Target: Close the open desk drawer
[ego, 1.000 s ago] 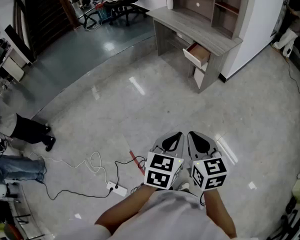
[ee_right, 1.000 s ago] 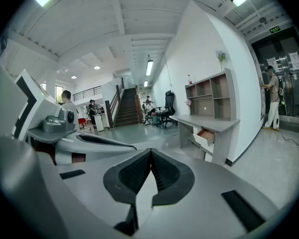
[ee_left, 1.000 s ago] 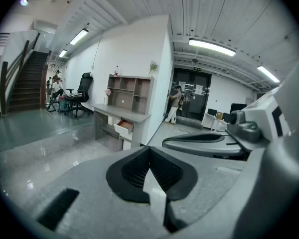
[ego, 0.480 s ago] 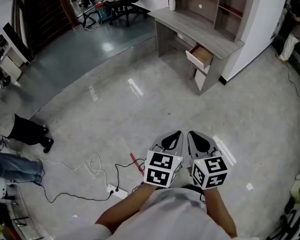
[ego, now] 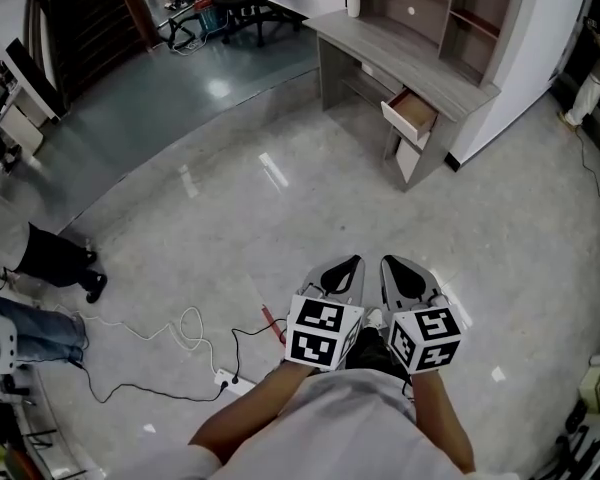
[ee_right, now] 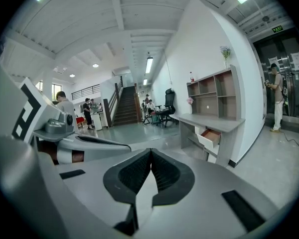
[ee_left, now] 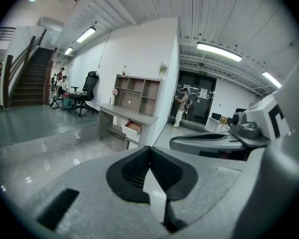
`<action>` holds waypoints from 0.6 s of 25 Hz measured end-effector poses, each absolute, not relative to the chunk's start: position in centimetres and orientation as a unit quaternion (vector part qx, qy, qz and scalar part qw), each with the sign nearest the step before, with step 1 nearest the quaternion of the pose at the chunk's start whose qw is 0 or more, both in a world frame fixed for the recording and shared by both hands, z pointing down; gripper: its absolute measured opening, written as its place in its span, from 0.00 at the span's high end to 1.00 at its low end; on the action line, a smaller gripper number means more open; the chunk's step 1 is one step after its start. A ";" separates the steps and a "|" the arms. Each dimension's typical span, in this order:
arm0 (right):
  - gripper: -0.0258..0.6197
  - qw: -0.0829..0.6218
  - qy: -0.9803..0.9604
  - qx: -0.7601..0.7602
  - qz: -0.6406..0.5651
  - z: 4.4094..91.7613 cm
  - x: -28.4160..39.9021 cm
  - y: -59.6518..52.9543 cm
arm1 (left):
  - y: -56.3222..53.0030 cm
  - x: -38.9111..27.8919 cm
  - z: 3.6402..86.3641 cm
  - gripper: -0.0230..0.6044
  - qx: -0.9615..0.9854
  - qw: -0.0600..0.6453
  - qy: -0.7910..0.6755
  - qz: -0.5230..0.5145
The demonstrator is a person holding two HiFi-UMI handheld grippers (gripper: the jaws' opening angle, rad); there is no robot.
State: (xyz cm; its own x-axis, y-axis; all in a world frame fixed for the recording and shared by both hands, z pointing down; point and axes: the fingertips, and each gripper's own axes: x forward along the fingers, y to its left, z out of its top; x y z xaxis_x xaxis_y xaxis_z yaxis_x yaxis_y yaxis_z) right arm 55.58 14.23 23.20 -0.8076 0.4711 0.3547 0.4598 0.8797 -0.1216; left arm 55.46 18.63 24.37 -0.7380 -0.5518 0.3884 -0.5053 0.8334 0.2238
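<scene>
- Shut tight, tips touching and nothing between the jaws, the left gripper and the right gripper sit side by side at lower centre of the head view.
- Both point across the glossy pale-grey floor toward the grey wooden desk, likely lined up for an approach.
- At upper right, the open brown-lined desk drawer juts out, well apart from both grippers, not yet closed.

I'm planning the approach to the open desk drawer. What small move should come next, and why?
Probably step forward toward the desk: its drawer stands pulled out, far off across the floor, well beyond the left gripper and right gripper, which sit side by side, both shut and empty.
</scene>
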 end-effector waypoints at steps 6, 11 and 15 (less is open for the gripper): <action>0.96 0.196 -0.946 -0.257 0.012 24.2 51.7 14.1 | 18.1 51.6 25.1 0.96 0.277 0.231 -0.932 -0.046; 0.96 0.204 -0.941 -0.269 0.013 25.2 45.9 13.0 | 16.9 45.9 25.9 0.96 0.265 0.239 -0.933 -0.044; 0.96 0.210 -0.937 -0.278 0.007 25.4 41.0 11.3 | 14.9 41.0 26.4 0.96 0.258 0.249 -0.933 -0.043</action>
State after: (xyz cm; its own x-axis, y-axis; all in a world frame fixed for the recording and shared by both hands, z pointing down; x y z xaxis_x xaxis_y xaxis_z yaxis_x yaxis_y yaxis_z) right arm 41.02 11.32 25.45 -0.7570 0.5242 0.3901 0.5180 0.8453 -0.1307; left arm 41.02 14.92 26.38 -0.7431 -0.5018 0.4427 -0.4593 0.8636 0.2080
